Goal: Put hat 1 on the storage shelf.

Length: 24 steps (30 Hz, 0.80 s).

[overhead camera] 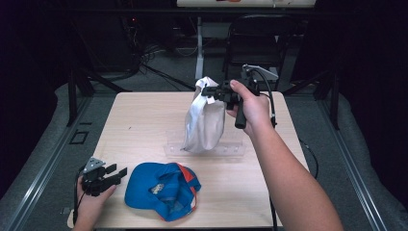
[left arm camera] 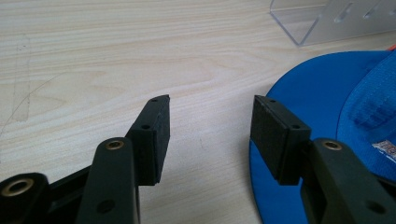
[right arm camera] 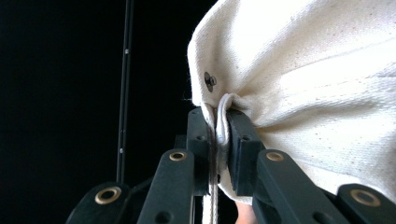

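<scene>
The right tool [overhead camera: 211,92] is clamped on a pinch of the cream canvas cap [overhead camera: 204,122], close by a small metal eyelet [right arm camera: 209,80] — the cap hangs limp above the clear acrylic rack [overhead camera: 233,150] on the pale wooden bench [overhead camera: 144,120], lifted so it dangles free, probably to settle it onto that rack. Nearer the person than the rack lies the blue cap with orange trim [overhead camera: 161,190], crown down. The left tool [overhead camera: 113,174] rests beside it with its 2 jaws apart, gripping nothing — apparently waiting its turn.
</scene>
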Available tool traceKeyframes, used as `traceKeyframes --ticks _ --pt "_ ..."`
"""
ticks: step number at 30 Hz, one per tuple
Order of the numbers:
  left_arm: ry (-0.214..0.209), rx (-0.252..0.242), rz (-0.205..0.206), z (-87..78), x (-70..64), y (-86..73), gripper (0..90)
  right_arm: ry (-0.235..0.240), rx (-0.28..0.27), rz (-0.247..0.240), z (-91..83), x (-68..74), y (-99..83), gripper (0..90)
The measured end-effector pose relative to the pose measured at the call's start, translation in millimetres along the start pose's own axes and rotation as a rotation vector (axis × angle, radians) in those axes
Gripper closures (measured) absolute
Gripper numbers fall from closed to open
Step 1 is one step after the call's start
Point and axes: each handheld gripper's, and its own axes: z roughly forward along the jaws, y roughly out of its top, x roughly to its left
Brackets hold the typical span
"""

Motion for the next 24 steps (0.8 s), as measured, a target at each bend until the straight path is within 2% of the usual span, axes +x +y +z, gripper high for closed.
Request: traceKeyframes --ticks 2,7,16,21,24 --pt "-0.001 0.012 0.003 -0.4 0.1 0.6 48.2 -0.007 -0.004 -0.001 2.9 0.6 2.6 81.4" --pt "0.0 -0.004 0.009 1.1 -1.9 0.9 47.8 -0.015 -0.005 0.004 9.9 -1.9 6.7 81.0" --pt "-0.008 -0.006 0.051 -0.3 -12.4 4.8 47.2 -0.02 -0.013 0.016 18.0 -8.2 15.0 80.5" --pt "-0.015 -0.057 0.088 -4.3 -28.0 13.5 45.9 -0.014 -0.015 0.02 28.4 -12.5 18.0 80.4" --pt "-0.041 -0.083 0.131 -7.4 -42.5 23.2 45.9 0.004 -0.005 0.016 35.1 -13.5 16.9 80.2"
